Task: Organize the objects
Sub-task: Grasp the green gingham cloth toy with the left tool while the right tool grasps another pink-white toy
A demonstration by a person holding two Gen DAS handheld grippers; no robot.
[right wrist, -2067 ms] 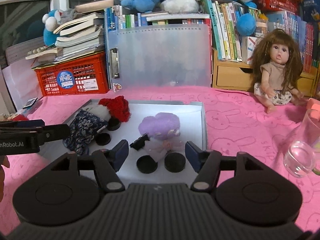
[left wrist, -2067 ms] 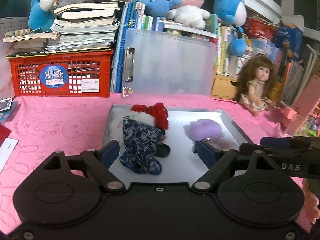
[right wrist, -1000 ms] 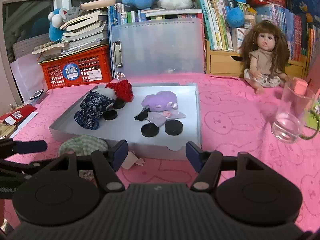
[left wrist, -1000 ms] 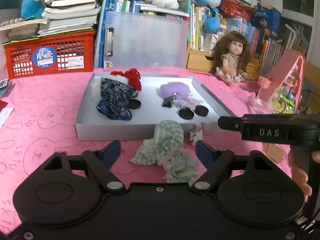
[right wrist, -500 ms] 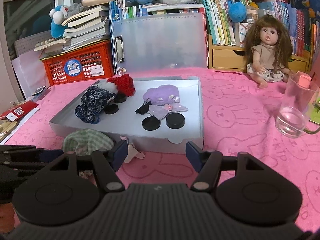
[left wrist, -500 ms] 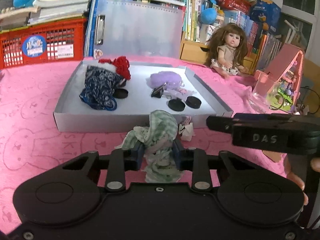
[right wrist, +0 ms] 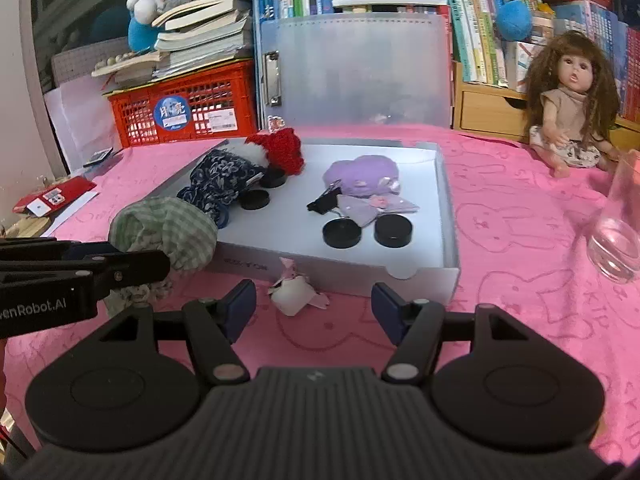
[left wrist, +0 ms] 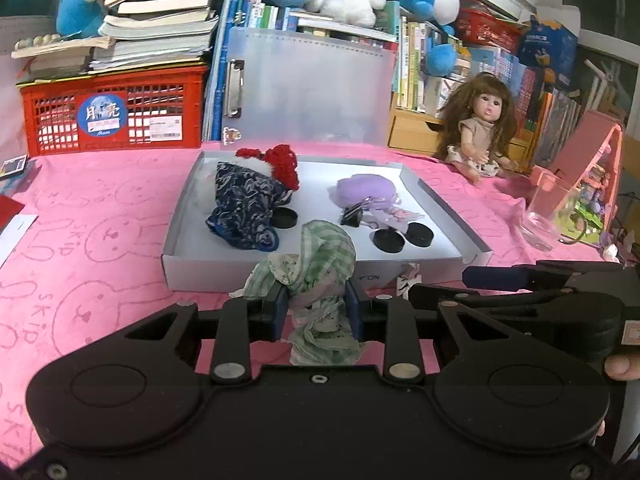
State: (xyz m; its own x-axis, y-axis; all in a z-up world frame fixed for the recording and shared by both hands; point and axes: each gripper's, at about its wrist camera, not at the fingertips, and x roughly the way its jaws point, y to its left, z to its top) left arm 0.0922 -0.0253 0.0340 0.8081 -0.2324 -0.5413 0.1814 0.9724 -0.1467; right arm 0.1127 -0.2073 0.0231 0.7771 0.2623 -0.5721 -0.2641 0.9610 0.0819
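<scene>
between the left gripper's [left wrist: 316,312] jaws, crumpled green checked cloth [left wrist: 320,280] pinched; right gripper's [right wrist: 314,308] jaws wide, empty

Green-checked cloth bundle [left wrist: 320,268], crumpled, sits upright on the pink bench just before the white tray [left wrist: 180,224].

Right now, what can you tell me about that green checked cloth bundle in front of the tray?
The green checked cloth is a soft, crumpled bundle of pale green-and-white gingham with a scrap of flowered fabric tucked into it. It sits just in front of the white tray, outside it, above the pink tablecloth. The left gripper is clamped on its lower part, one blue pad on each side, so the top bulges up rounded and loose folds hang below. Whether it still touches the tablecloth is unclear.
</scene>
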